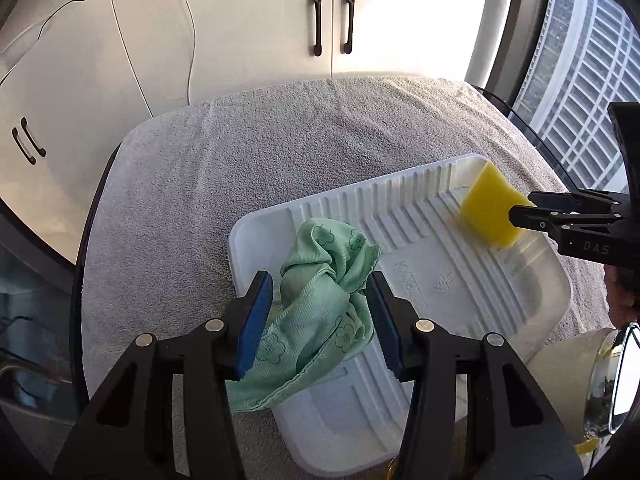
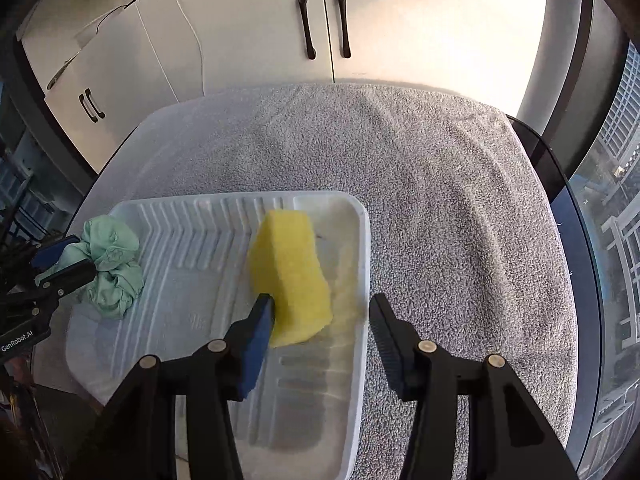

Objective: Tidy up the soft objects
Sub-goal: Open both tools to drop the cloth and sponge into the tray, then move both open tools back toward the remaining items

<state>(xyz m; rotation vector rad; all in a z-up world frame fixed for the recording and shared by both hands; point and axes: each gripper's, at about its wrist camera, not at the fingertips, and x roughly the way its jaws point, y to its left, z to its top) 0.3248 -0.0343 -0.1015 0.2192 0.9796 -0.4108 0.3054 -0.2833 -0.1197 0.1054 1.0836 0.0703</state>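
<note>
Left tongs [image 1: 320,312] clamp crumpled green floral cloth [image 1: 324,304] over ribbed white plastic tray [image 2: 168,320]; right tongs [image 2: 320,320] gape, yellow foam sponge [image 2: 292,280] released inside for sorting.

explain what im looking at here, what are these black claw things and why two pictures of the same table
The black claws are two hand-held grippers, each with two fingers. A person holds one in each hand; there is no robot arm. Each gripper carries a wide-angle camera looking along its fingers, so you get one picture per hand, and each picture also catches the other gripper from the side.

The left-hand picture shows the left gripper pinching a crumpled green cloth above a white ribbed tray. The right-hand picture shows the right gripper with its jaws apart: a yellow sponge leans against one finger over the tray, and the other finger stands clear of it, so the sponge is not clamped.

The tray lies on a grey towel spread over a round dark table. White cupboards stand behind.
</note>
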